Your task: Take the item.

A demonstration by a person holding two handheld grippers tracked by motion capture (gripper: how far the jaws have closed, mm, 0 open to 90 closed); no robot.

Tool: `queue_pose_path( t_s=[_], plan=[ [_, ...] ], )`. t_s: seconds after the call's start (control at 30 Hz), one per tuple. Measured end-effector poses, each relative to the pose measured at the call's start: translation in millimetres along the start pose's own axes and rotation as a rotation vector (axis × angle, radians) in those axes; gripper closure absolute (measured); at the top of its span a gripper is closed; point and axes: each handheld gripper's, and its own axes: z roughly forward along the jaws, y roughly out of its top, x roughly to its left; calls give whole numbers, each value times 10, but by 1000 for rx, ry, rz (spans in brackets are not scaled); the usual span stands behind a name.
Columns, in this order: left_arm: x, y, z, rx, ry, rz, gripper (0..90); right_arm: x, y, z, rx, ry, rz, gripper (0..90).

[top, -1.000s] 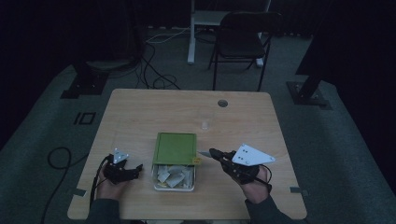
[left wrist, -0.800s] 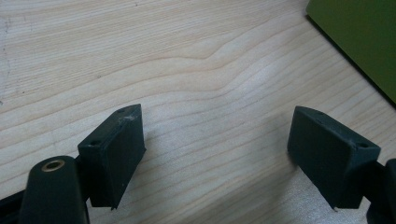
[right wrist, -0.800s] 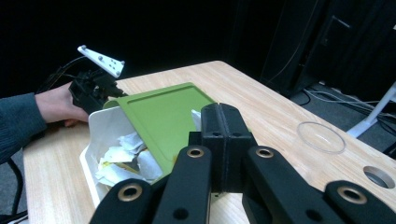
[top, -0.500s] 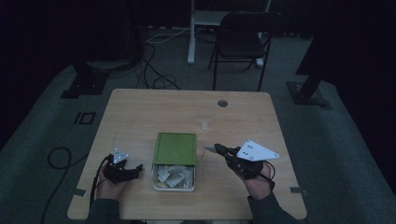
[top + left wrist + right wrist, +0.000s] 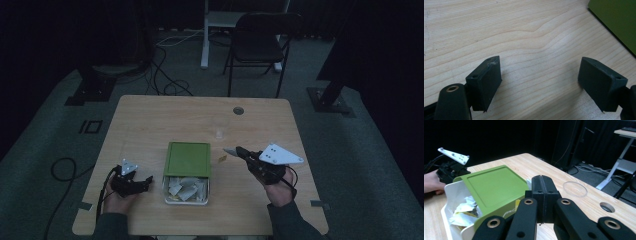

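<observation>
Two claws on bench: right claw (image 5: 231, 150) closed, empty, shifted right from green lid (image 5: 188, 159); left claw (image 5: 540, 82) wide open, empty, unmoved. White box (image 5: 204, 198) holds crumpled paper scraps (image 5: 184, 187).

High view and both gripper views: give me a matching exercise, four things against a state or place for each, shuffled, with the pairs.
Things:
1. left gripper
2. right gripper
3. green lid
4. clear ring

States or places:
A. jaws pressed together, nothing between them
B. lies on the bare table beyond the box
C. jaws wide apart over bare wood
D. rests tilted over the far part of the white box, paper scraps showing

Pairs: 1-C, 2-A, 3-D, 4-B
</observation>
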Motion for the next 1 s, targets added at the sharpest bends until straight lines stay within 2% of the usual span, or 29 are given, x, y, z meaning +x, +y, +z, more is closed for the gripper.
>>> queue_pose_path(
  t_s=[0.53, 0.83, 1.0],
  plan=[
    [0, 1, -1, 1, -1, -1, 197, -267, -70, 76, 10, -55, 28, 900],
    [0, 1, -1, 1, -1, -2, 196, -338, -87, 117, 21, -82, 30, 900],
    [0, 1, -1, 1, -1, -1, 196, -352, -103, 167, 22, -78, 34, 900]
  ],
)
